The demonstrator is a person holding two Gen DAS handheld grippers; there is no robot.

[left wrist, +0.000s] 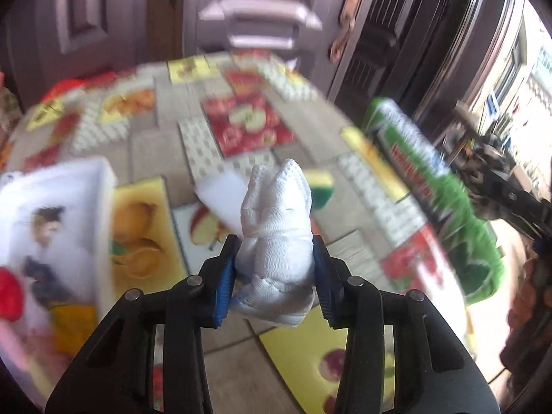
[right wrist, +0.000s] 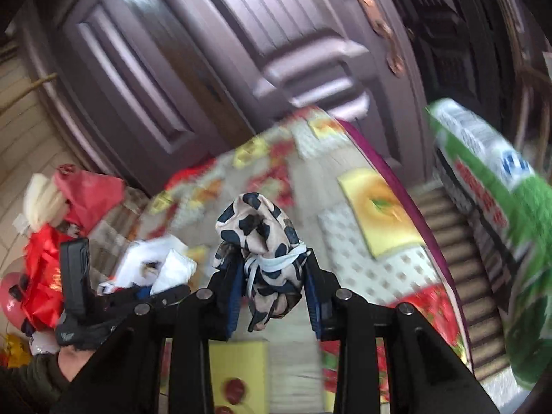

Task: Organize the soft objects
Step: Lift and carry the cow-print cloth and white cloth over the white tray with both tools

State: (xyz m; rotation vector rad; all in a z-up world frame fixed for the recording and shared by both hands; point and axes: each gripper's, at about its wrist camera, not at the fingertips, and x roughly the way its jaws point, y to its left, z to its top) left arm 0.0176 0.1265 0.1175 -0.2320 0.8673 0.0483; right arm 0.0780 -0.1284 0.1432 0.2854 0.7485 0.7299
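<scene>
— Covering most of both views, what is seen beneath the grippers?

— One table (left wrist: pixel 165 145) under a fruit-printed cloth is seen, with a panelled door (right wrist: pixel 145 79) behind it. One big green printed bag (left wrist: pixel 431 186) is seen in the air beside the table's right edge; what holds it cannot be told. One white box (left wrist: pixel 58 207) with a printed figure is placed at the left, and red bags (right wrist: pixel 45 276) are heaped beyond it.

— What is held?

— One white padded cloth bundle (left wrist: pixel 276 241) is clamped between the blue pads of the left gripper (left wrist: pixel 274 276), raised above the table; a flat white piece (left wrist: pixel 220 196) and a green-and-yellow sponge (left wrist: pixel 321 189) are partly hidden behind it. One spotted black-and-beige cloth (right wrist: pixel 258 241), tied with a pale band (right wrist: pixel 276 262), is pinched by the right gripper (right wrist: pixel 272 296), its loose end hung below the pads.

— Is anything blocked?

— Much of the tabletop in the right view is masked by the spotted cloth, and detail is lost to blur.
</scene>
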